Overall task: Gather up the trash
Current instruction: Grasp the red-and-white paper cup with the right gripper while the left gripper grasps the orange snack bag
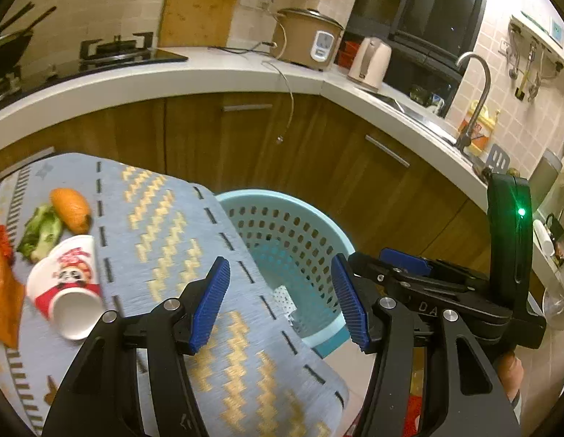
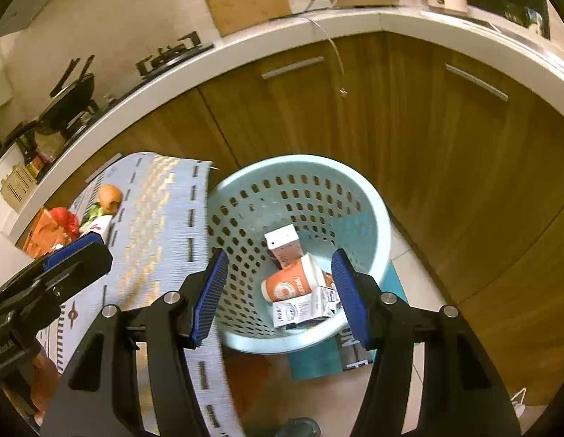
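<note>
Both grippers, left [image 1: 280,300] and right [image 2: 278,296], are hanging wide and empty; the white printed paper cup [image 1: 69,284] at 9 o'clock is risking rolling if nudged.

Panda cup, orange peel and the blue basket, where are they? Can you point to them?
panda cup [image 1: 69,284], left wrist view, on its printed side.
orange peel [image 1: 70,208], left wrist view, on its orange skin.
blue basket [image 2: 376,215], right wrist view, on its right rim.

Home kitchen, gas hob [image 1: 116,49], rice cooker [image 1: 308,38], kettle [image 1: 370,62], sink tap [image 1: 477,98], wood cabinets [image 1: 245,138]
</note>
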### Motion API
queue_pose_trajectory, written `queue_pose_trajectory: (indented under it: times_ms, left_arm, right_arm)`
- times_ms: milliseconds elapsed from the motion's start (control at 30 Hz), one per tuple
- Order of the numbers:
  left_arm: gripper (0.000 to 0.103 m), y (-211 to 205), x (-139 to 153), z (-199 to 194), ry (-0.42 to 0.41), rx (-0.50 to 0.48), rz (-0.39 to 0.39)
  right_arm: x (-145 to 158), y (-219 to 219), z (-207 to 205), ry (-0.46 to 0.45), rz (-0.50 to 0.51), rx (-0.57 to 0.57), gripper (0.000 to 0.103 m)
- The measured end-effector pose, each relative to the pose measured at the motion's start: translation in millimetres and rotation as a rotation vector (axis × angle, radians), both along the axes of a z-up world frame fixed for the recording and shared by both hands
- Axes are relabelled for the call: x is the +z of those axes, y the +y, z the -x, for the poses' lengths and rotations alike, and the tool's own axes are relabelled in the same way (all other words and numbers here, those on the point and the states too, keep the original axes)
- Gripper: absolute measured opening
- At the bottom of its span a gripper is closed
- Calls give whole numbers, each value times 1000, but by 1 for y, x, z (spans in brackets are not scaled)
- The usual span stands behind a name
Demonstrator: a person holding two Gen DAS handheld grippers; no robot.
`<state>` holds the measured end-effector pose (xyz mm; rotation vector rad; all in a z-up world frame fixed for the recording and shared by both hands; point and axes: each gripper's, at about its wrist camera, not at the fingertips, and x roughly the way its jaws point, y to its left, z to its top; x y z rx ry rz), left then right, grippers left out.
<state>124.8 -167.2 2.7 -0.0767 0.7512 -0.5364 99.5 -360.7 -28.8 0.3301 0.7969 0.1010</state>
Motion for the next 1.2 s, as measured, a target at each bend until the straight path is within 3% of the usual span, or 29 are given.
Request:
queue_pose_trajectory:
  times_ms: [333,433,533,733,933,1033,1200]
  left_arm:
    - [55,74,19,20,-44,137,31]
    - [55,106,18,26,-58,218,7]
    - [55,138,9,31,-34,293,-3]
    - [57,205,-12,40,26,427,25]
    - [57,233,-29,32,96,454,63]
    - [57,241,-32,25,129,424,131]
    - [55,238,-35,8,131,440,111]
  right_arm:
    - [30,55,5,-77,48,106,56]
    - [43,89,12,-148,124,148,56]
    - [50,116,16,-188,158,201,56]
    - [47,178,5,-168,179,310,56]
    - [33,222,-15,-125,164,388,56]
    - [24,234,-22,-148,175,394,56]
    - [20,229,-32,-134,132,368,59]
